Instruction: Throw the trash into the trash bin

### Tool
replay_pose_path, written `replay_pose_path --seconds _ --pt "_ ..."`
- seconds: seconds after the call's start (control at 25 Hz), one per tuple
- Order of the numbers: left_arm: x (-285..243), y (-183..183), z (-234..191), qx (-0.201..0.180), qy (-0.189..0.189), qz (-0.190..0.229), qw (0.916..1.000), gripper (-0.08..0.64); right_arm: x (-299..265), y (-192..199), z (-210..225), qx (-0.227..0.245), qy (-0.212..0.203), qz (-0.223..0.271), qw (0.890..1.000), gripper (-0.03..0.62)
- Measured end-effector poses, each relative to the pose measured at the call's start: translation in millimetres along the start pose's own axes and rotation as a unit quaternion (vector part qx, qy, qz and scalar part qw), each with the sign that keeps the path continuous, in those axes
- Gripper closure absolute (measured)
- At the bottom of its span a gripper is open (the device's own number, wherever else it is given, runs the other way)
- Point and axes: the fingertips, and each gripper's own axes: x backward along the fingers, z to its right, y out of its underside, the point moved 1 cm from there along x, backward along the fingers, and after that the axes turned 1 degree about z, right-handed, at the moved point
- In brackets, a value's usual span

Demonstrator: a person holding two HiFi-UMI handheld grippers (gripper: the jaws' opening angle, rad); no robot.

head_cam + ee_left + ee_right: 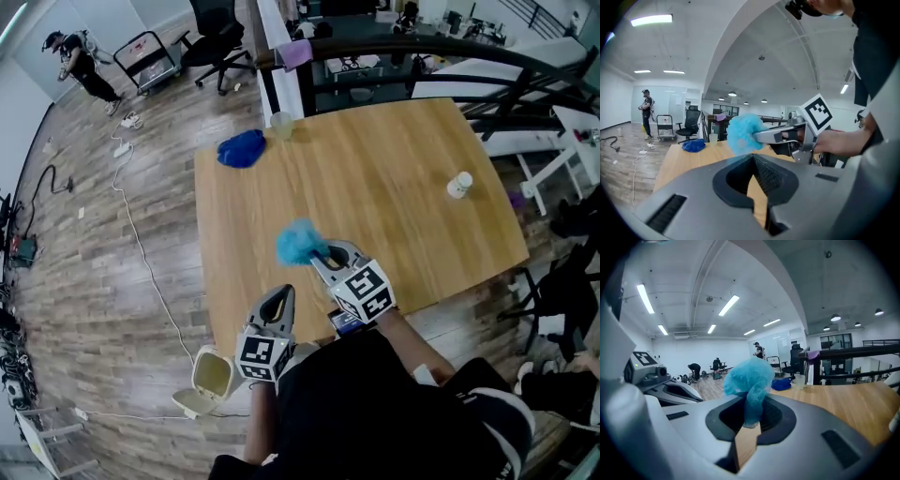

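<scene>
Over the table's (375,178) near edge, head view, the right gripper (322,253) pinches a blue wad (298,244); the lid-open trash bin (212,375) stands on open floor off the near-left corner. Left gripper view: the left gripper (752,158) is pressed together, empty. Right gripper view: the wad is clamped, with wide tabletop beyond.

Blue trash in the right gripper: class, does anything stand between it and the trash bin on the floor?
In the head view the left gripper lies roughly between the blue trash and the open trash bin; nothing else visibly does.
</scene>
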Motion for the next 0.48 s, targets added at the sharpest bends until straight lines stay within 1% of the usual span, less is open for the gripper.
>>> replay_pose_path --seconds 0.12,0.32,0.4,0.48 --pt "2 -26 9 -0.002 0.010 0.036 0.9993 0.561 33 -33 -11 0.008 -0.002 0.044 0.999 0.565" --pt "2 -64 21 -0.001 0.018 0.091 0.9957 0.561 70 -56 -17 0.012 -0.007 0.087 0.996 0.565" --pt "6 -76 27 -0.005 0.019 0.105 0.9943 0.561 80 -60 -22 0.014 -0.007 0.096 0.995 0.565" --pt "5 -82 31 -0.019 0.017 0.105 0.9941 0.561 82 -63 -24 0.021 -0.005 0.103 0.994 0.565"
